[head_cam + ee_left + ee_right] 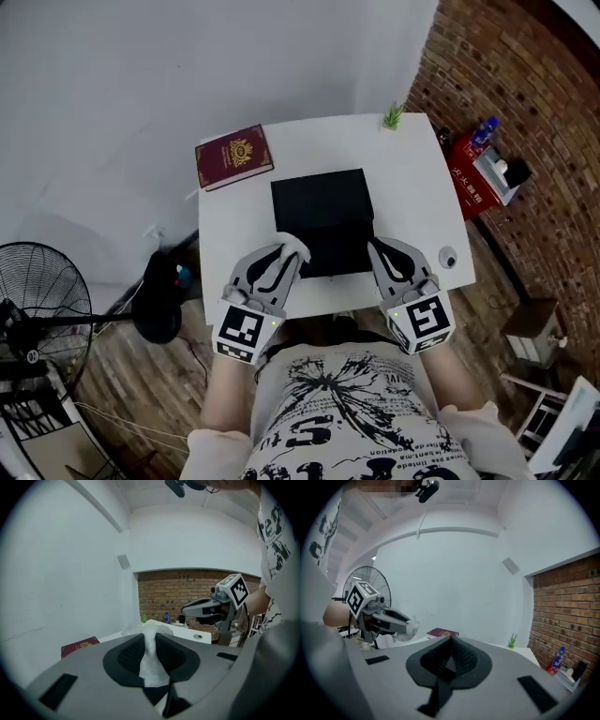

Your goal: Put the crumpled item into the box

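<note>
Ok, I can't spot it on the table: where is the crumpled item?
In the head view the crumpled item is pinched in the left gripper, over the white table at the black box's near left corner.

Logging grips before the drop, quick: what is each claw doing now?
Left claw: closed on the crumpled white item.
Right claw: closed, empty.

Head view: high above the white table, facing steeply down.
Left gripper view: low and close at the table's near edge, facing the brick wall.
Right gripper view: likewise, angled the other way.
Both gripper views share the red book.
</note>
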Demonstrator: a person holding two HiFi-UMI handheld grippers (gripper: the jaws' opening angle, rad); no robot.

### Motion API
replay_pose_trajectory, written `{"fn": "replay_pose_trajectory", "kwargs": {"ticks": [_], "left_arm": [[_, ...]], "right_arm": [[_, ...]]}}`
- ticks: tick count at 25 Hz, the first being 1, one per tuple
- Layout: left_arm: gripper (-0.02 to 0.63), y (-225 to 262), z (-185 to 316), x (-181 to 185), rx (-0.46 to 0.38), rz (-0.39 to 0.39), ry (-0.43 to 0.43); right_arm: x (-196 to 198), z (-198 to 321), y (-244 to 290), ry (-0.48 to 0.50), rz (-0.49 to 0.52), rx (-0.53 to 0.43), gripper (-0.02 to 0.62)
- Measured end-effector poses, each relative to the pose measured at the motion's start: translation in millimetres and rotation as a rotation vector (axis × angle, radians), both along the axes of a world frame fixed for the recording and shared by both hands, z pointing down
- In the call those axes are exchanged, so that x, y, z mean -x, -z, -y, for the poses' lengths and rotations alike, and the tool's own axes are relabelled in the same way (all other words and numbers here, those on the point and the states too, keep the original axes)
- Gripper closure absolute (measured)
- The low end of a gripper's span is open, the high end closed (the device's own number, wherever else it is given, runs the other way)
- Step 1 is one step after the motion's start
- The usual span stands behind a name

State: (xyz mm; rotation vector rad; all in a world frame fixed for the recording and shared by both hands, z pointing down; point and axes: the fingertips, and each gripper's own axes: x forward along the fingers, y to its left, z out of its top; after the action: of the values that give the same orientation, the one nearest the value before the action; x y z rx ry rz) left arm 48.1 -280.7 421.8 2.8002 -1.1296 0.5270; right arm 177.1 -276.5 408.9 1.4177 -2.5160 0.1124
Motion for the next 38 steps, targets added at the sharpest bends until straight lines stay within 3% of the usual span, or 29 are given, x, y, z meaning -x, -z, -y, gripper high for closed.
{"fn": "replay_pose_trajectory", "kwargs": {"ticks": [10,20,27,38], "left_arm": [[0.523,-93,35,-40,0.168,0.159,0.061],[0.522,-173,48,-90,0.316,0.289,-0.061],[0.520,-213,51,-99,0.452,0.360,-0.097],[0.468,-231,53,-104,0.516,0.318,-0.074]], "right_arm": [[-26,45,-49,0.129,0.025,0.082,0.580],[-52,62,-89,0.144,0.039,0.166,0.580],[-58,66,-104,0.147,0.042,0.212,0.580],[-58,69,-107,0.156,0.042,0.225,0.580]]}}
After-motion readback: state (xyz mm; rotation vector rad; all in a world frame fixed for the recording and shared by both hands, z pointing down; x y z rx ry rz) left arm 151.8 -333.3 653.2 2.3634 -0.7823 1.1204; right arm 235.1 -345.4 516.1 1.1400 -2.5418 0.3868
